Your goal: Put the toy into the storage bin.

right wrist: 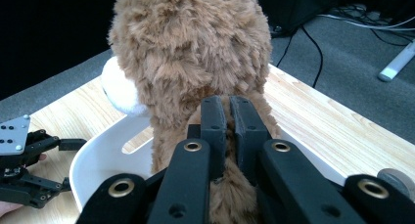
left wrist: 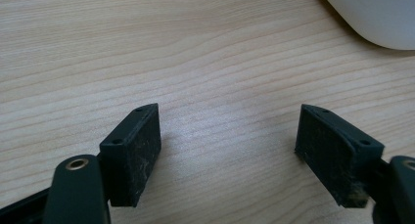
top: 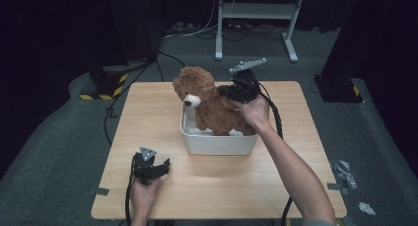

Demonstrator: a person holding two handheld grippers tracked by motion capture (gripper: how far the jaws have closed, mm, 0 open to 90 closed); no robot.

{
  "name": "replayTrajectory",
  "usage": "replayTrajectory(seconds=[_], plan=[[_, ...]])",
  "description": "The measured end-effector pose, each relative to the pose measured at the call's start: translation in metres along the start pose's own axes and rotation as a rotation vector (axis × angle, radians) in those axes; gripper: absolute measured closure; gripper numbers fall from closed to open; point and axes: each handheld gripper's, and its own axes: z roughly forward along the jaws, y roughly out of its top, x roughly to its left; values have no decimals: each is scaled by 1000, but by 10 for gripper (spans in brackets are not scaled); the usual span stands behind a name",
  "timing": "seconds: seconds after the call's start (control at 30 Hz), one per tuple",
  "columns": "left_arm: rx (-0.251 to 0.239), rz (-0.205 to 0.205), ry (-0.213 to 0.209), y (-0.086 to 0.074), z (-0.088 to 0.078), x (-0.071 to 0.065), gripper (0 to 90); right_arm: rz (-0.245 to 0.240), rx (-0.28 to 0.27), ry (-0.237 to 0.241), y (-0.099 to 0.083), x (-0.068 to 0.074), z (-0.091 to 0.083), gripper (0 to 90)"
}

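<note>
Brown teddy bear: standing in the white tub, head past its left rim. Right gripper: above the tub's far side, at the bear's back. Left gripper: on the table, near-left of the tub.

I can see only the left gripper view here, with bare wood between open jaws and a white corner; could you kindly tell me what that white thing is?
Observer: It is a white rectangular plastic tub on the wooden table.
Operator: Is anything in it?
Observer: A brown furry teddy bear stands in it, upright.
Operator: Where is the right gripper?
Observer: The right gripper is pinching fur at the bear's back, jaws closed.
Operator: And my own gripper?
Observer: The left gripper rests on the table in front of the tub, apart from it.
</note>
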Motion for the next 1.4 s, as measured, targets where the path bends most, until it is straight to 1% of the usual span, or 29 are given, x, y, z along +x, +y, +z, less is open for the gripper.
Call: replayTrajectory(seconds=[0.1,0.2,0.3,0.33,0.47,0.5,0.53,0.57,0.6,0.63,0.67,0.7,0.73,0.77,0.83,1.0,1.03,1.13,1.27,1.3,1.33,1.37,1.4], plan=[[0,0,0,0,0,0,248,-1,3,2,0,-1,0,854],[-3,-4,0,0,0,0,248,8,2,-5,-1,-1,0,854],[0,-1,0,0,0,0,248,15,11,-1,-1,-2,0,854],[0,0,0,0,0,0,248,9,11,-2,-1,-3,0,853],[0,0,0,0,0,0,248,10,18,-5,-2,-4,1,852],[8,9,1,0,-1,1,248,8,18,-7,-2,-4,2,851],[8,9,1,0,-1,1,248,9,19,-10,-3,-4,2,850],[2,2,1,0,0,0,248,9,21,-12,-3,-4,2,849],[0,-1,0,0,0,0,248,6,22,-14,-3,-4,3,848],[8,9,1,0,-1,1,248,4,23,-20,-3,-4,3,847],[7,8,1,0,-1,1,248,1,31,-20,-3,-4,4,847],[0,-1,0,0,0,0,248,-5,32,-25,-4,-3,4,847],[1,0,0,0,0,0,248,-9,38,-30,-4,-3,5,846],[7,7,1,0,-1,1,248,-8,43,-31,-4,-3,5,846],[7,4,2,0,0,0,248,-11,46,-33,-4,-3,7,845],[7,3,1,0,0,0,248,-17,72,-38,-5,-3,10,842],[6,-5,-1,0,0,0,248,-22,79,-38,-5,-3,10,840],[6,0,1,0,0,0,248,-19,90,-43,-7,-4,12,830],[7,3,2,0,0,0,248,-53,101,-64,-8,-3,11,830],[4,-1,1,0,0,0,248,-50,105,-72,-9,-1,12,831],[-1,-6,1,0,0,0,248,-55,110,-68,-9,-2,12,832],[7,5,2,0,-1,0,248,-55,112,-68,-9,-2,12,832],[6,3,2,0,0,0,248,-54,109,-70,-10,-3,13,832]])
